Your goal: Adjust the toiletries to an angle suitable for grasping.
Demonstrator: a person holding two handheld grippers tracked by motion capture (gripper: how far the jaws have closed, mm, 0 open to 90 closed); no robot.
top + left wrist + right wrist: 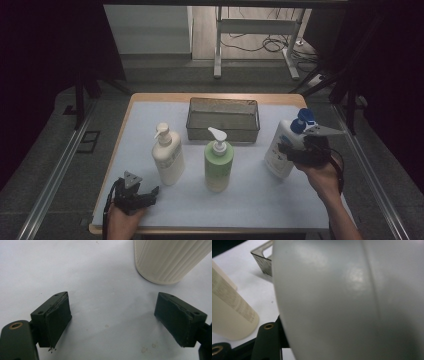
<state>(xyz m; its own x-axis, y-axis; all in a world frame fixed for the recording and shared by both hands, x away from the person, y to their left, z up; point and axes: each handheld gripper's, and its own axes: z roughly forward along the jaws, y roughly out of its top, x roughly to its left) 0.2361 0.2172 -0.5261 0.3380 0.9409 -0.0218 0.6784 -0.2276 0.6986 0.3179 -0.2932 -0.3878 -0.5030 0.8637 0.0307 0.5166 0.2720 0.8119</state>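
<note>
three pump bottles (167, 155), one mesh basket (223, 133), two claws (136, 196)

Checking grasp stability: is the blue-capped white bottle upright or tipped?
Tipped: the white bottle leans left, cap toward the basket, in the right gripper.

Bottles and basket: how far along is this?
Done: nothing yet; the metal basket has no bottle in it. In hand: the right gripper is clamped on the white bottle with the blue pump, tilted at the table's right side. Left: the cream bottle and green bottle stand on the mat, and the left gripper is open beside the cream one.
</note>
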